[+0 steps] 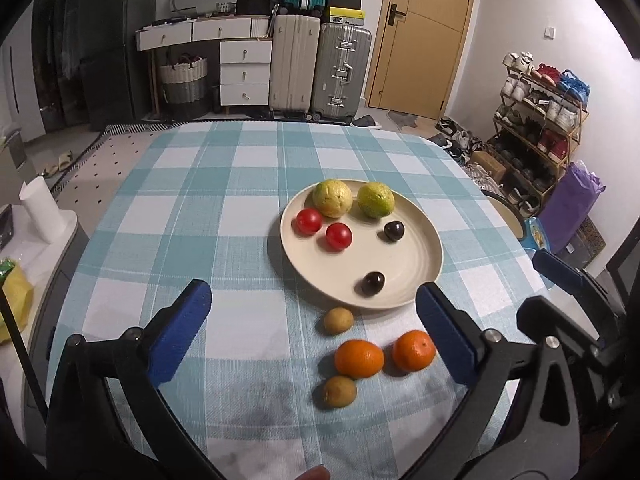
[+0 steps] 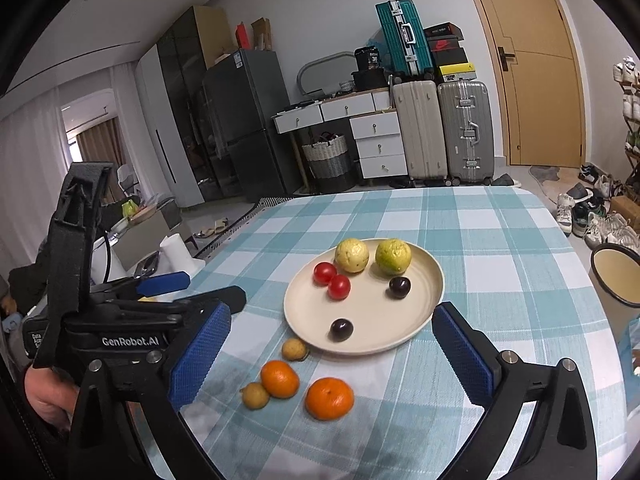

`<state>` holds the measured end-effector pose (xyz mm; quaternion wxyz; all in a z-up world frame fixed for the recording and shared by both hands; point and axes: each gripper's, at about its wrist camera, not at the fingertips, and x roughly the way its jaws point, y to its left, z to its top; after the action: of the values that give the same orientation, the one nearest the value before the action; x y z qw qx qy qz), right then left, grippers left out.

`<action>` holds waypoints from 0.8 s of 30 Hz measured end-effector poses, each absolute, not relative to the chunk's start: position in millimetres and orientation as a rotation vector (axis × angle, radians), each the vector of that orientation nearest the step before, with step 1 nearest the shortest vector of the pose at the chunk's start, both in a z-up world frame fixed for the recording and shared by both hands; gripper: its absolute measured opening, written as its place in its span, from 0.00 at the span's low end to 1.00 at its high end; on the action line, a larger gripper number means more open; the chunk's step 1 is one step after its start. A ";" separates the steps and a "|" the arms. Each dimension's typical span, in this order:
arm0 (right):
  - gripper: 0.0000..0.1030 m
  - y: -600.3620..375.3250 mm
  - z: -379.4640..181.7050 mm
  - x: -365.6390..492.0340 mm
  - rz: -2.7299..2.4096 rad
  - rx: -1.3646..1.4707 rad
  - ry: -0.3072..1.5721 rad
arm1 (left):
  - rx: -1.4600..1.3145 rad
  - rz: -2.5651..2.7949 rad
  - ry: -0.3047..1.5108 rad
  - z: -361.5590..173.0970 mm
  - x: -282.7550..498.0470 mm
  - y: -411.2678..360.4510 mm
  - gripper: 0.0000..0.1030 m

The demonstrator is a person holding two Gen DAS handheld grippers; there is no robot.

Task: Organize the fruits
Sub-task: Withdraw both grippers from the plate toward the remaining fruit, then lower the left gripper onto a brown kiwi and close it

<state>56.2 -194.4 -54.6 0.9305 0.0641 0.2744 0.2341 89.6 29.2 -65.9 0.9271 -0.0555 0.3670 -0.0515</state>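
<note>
A cream plate (image 1: 416, 276) is sitting near the middle of the checked tablecloth (image 1: 192, 208). It is holding two yellow-green guavas (image 1: 332, 198) at its far rim, two glossy red tomatoes (image 1: 309, 221) touching each other just in front of them, and two dark plums (image 1: 394, 230) lying apart toward the near rim. Toward the table's near edge, two oranges (image 1: 359, 358) and two small brown fruits (image 1: 338, 320) are lying on the cloth, just outside the plate. The left gripper (image 1: 314, 324) is hovering with fingers spread wide, gripping nothing. The right gripper (image 2: 332, 354) is likewise standing wide open and empty.
</note>
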 end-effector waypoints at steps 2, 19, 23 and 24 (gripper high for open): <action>1.00 -195.0 -55.1 51.0 0.479 0.135 0.556 | -0.115 -0.105 0.766 -70.7 84.7 31.6 0.99; 1.00 -196.8 -70.3 35.9 0.478 0.145 0.595 | -0.090 -0.155 0.951 -149.4 68.2 32.9 0.98; 1.00 -195.8 -74.0 37.2 0.477 0.147 0.608 | -0.087 -0.218 0.954 -155.0 70.5 28.5 0.87; 1.00 -195.4 -74.7 37.7 0.477 0.145 0.611 | -0.082 -0.224 0.953 -155.4 70.8 27.1 0.84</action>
<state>37.7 -195.4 -74.7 0.9233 0.0705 0.2974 0.2325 70.8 27.1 -155.4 0.8817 -0.0392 0.4576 -0.1078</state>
